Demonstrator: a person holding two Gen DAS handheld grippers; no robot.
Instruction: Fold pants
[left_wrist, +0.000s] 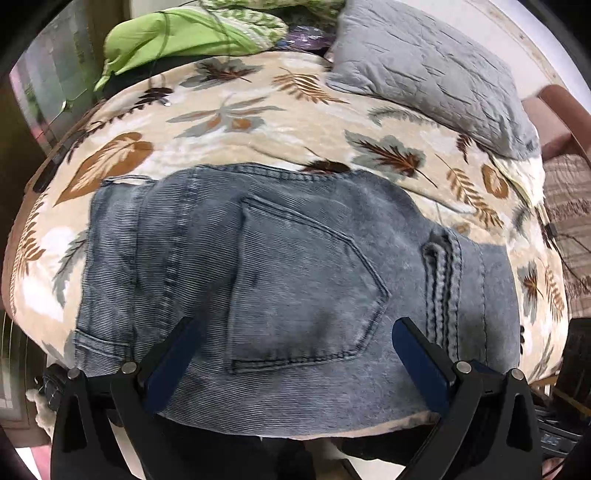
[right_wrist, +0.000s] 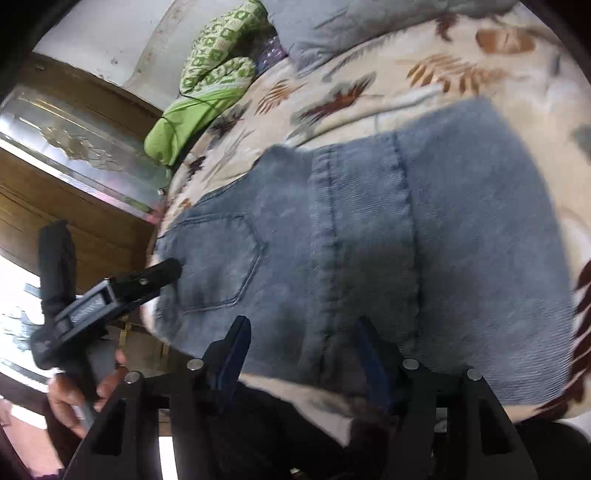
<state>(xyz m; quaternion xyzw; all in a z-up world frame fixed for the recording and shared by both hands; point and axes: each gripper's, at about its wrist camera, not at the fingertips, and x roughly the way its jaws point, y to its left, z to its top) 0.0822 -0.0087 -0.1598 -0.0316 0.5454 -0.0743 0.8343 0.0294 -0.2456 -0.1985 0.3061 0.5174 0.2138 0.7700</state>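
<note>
Bed with leaf-print blanket (left_wrist: 303, 125) fills both views; grey pillow (left_wrist: 424, 66) at far right, green cloth (left_wrist: 177, 37) at far left. Folded denim pants (left_wrist: 295, 258) lie flat on the near part of the blanket, back pocket (left_wrist: 303, 280) facing up. Left gripper (left_wrist: 295, 332) over the near pants edge, fingers spread apart, gripping nothing. Right gripper (right_wrist: 303, 332) likewise spread wide above the denim, holding nothing. Wooden door (right_wrist: 74, 206) at left.

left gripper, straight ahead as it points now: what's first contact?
Most likely the jeans: the left gripper is open with the back pocket framed between its fingers. Depth is unclear, so the exact touch spot is uncertain.
</note>
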